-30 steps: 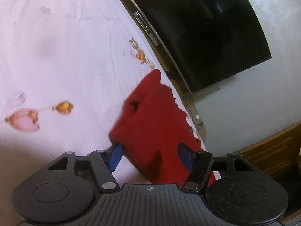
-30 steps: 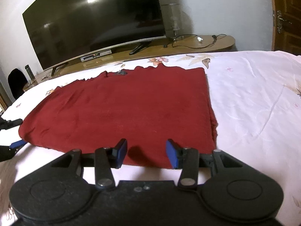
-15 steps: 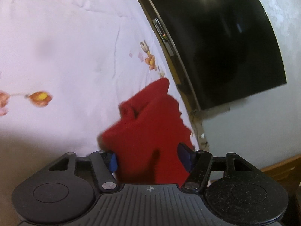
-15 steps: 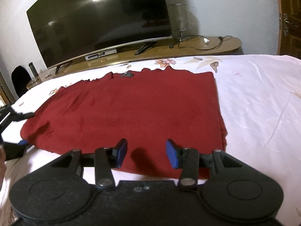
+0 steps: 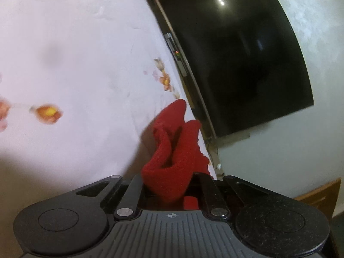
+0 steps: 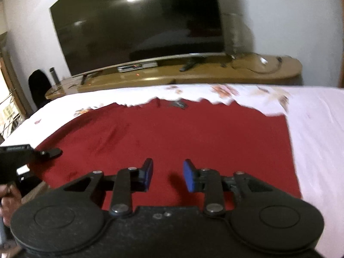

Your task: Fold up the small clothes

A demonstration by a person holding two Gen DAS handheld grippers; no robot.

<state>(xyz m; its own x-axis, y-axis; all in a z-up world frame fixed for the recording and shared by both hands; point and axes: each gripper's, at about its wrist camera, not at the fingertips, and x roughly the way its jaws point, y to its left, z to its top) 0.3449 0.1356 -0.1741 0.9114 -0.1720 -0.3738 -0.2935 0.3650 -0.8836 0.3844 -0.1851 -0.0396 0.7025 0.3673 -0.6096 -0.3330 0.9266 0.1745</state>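
A dark red garment (image 6: 172, 133) lies spread flat on the flowered bed sheet (image 6: 318, 129). My right gripper (image 6: 167, 175) hovers over its near edge. Its blue pads (image 6: 148, 172) stand apart and the jaws are closing, with red cloth below the gap and nothing pinched. The left gripper (image 6: 49, 152) shows at the garment's left corner. In the left wrist view my left gripper (image 5: 168, 182) is shut on a bunched corner of the red garment (image 5: 172, 150), which folds up between the fingers and hides the pads.
A large dark TV (image 6: 137, 28) stands on a long wooden stand (image 6: 279, 68) just beyond the bed's far edge. A person's hand (image 6: 8, 200) holds the left gripper's handle. Bare sheet (image 5: 75, 64) stretches out to the garment's left and right.
The left jaws have closed on the garment's corner and bunched it up. The right gripper has moved further over the garment, and its pads stand closer together.
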